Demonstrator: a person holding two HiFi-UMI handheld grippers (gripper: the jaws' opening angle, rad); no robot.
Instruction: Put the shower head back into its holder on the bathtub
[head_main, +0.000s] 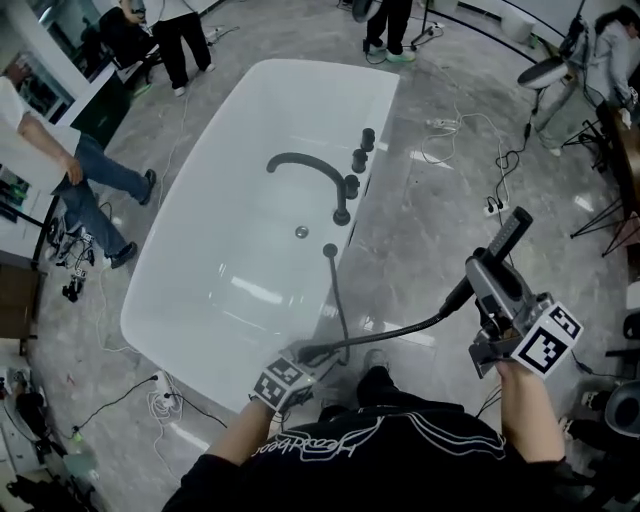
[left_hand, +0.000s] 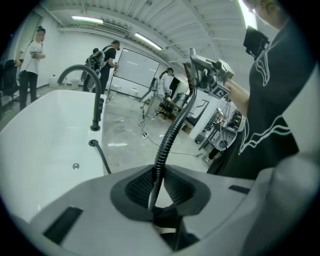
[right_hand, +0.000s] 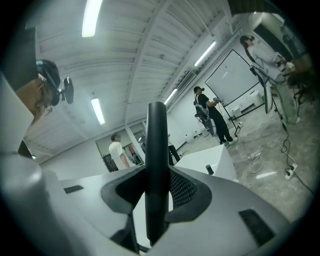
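Right gripper (right_hand: 157, 200) clamped on the black shower head (right_hand: 156, 150), which stands up between its jaws; lower end hidden inside the gripper. The bathtub (head_main: 200, 260) lies ahead-left of it. Left gripper (left_hand: 156, 192) is narrow, pinching the hose (left_hand: 172, 132) by the bathtub's near rim. Hose behind its jaws is hidden. Can't single out the holder among the rim fittings (head_main: 358, 160).
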